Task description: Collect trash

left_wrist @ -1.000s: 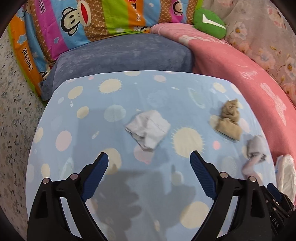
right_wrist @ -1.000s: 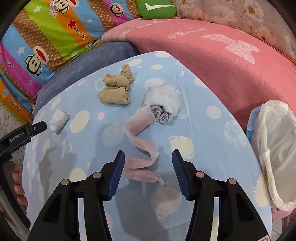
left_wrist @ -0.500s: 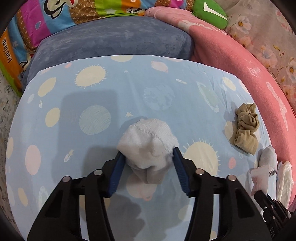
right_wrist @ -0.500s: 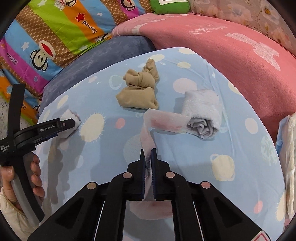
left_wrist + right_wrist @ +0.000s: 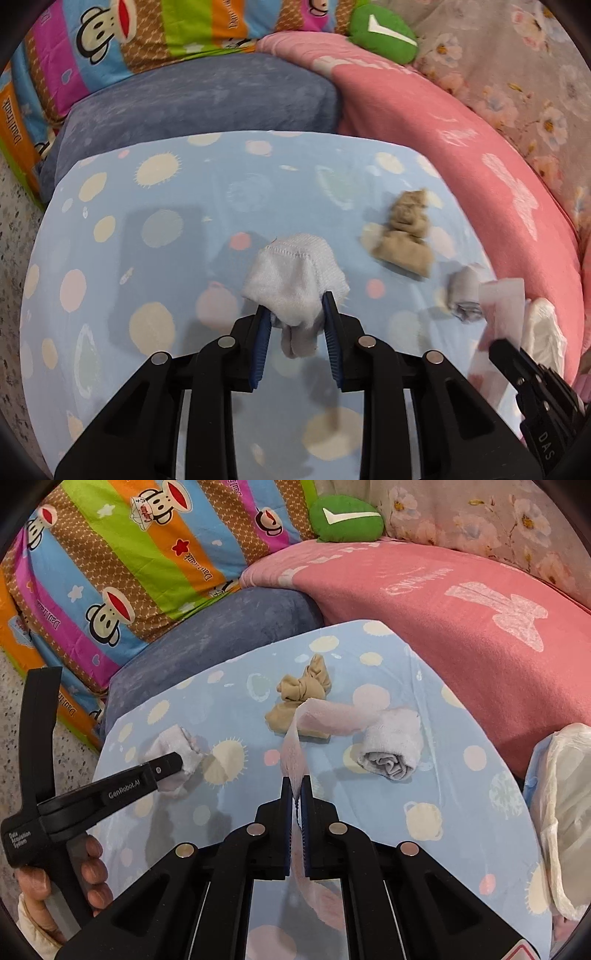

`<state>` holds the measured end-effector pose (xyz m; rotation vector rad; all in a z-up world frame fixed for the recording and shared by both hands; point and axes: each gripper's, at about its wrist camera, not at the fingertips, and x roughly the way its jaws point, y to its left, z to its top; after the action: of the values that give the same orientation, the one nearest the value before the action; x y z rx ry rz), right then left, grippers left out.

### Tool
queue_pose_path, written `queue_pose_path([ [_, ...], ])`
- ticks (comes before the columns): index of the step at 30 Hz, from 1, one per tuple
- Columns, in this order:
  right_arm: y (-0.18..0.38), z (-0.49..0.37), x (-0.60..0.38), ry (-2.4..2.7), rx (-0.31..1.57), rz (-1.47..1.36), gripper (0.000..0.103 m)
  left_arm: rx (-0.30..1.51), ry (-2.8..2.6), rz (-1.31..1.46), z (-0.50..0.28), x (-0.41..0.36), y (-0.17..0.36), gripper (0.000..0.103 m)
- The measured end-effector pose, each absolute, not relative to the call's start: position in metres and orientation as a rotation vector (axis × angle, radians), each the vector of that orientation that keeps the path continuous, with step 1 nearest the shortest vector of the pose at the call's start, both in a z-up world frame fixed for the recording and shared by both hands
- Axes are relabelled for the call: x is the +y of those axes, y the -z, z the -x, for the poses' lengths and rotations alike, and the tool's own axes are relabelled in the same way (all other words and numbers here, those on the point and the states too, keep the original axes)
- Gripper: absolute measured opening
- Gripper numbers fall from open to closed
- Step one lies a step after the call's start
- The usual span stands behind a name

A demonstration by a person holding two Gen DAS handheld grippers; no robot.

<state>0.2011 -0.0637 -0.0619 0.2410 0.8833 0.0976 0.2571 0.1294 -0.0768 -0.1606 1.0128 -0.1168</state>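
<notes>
A white sock (image 5: 293, 284) is clamped in the left gripper (image 5: 295, 314), whose jaws have just been closing on it, above a blue dotted sheet (image 5: 166, 221). A pink paper strip (image 5: 295, 753) is pinched in the right gripper (image 5: 295, 794), its jaws together on it. Beyond lie a tan sock (image 5: 303, 698) and a rolled grey sock (image 5: 391, 746). A grey cushion (image 5: 199, 99), pink blanket (image 5: 443, 602) and striped quilt (image 5: 122, 554) are seen behind.

Left gripper (image 5: 297, 308) jaws have just closed to a pinch; right gripper (image 5: 295, 794) jaws pressed together
</notes>
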Motion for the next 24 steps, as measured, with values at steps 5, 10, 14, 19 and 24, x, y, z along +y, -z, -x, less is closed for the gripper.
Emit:
queue_pose_path([
  [5,0.032,-0.179,-0.085,-0.073,0.814,-0.253,0.004,0.977,0.184,0.133,-0.231,0.089,0.049,0.026],
  [10,0.004,-0.157,-0.116,-0.035,0.751,-0.267,0.004,0.940,0.247,0.096,-0.210,0.051,0.025,0.026],
  [14,-0.014,-0.138,-0.144,0.001,0.704,-0.278,0.004,0.910,0.294,0.069,-0.194,0.021,0.007,0.026],
  [19,-0.033,-0.115,-0.180,0.051,0.655,-0.297,0.004,0.885,0.350,0.034,-0.179,-0.017,-0.007,0.026],
  [24,-0.035,-0.099,-0.208,0.091,0.643,-0.319,0.004,0.875,0.384,0.016,-0.166,-0.042,-0.013,0.026],
])
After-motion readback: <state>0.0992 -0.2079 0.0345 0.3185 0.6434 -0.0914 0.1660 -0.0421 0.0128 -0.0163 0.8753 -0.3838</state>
